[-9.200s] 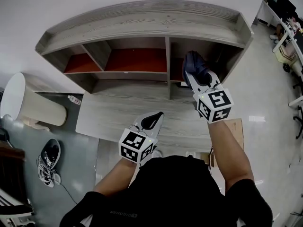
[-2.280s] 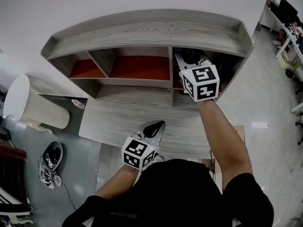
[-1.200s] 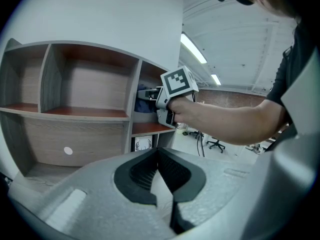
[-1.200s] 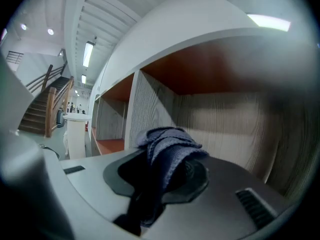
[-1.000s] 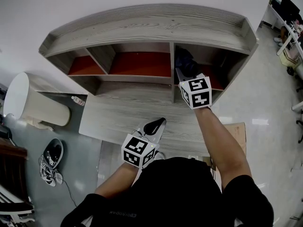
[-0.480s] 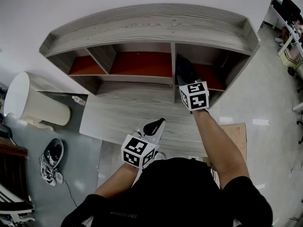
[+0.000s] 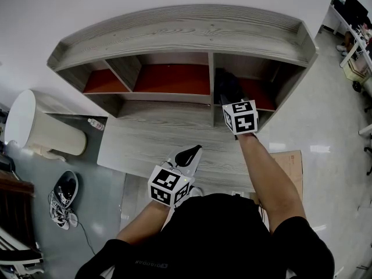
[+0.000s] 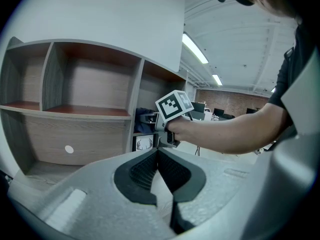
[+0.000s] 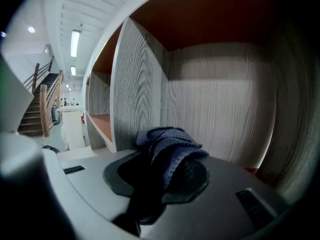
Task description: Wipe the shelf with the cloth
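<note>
Now nubby blue cloth [image 9: 169, 143] tight between right gripper [image 9: 162, 175] fingers; left gripper [image 8: 158, 159] fingers together.

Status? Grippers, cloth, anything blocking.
Right gripper shut on blue cloth, inside shelf's right compartment, beside the divider. Left gripper shut, empty, low over the desk. No obstruction seen in that compartment.

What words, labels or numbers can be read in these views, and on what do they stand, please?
None can be read for certain.
Print on the shirt: too small to read.
Left cube, right cube: square markers only, no words.
Card in the shelf: an antler drawing, no legible letters.
</note>
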Demonstrator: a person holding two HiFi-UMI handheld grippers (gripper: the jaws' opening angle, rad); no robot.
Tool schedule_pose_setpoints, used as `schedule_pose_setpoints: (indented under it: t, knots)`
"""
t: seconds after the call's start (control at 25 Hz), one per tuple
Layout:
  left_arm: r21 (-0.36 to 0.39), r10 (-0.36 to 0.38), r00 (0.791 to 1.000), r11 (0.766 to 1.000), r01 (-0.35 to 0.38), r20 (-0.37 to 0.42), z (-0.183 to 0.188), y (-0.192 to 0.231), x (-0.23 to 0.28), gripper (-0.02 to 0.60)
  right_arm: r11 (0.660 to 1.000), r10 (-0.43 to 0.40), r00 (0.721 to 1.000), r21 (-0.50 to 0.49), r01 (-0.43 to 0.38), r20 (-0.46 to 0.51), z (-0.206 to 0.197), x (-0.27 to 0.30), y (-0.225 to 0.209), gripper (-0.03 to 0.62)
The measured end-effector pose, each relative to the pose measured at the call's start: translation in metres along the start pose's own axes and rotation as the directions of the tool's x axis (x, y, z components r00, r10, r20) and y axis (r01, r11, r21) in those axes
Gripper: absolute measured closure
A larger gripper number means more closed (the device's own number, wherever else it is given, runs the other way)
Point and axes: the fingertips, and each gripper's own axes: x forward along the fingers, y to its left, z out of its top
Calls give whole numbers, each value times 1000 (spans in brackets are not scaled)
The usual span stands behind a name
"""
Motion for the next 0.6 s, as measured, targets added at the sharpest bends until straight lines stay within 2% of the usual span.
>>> schedule_pose_setpoints:
  t: [0.6]
  knots:
    - [23,-49,999,999,49,-6,5,-13,13,574,995,-89,996,35,89,-7,-12,-26,-47,497]
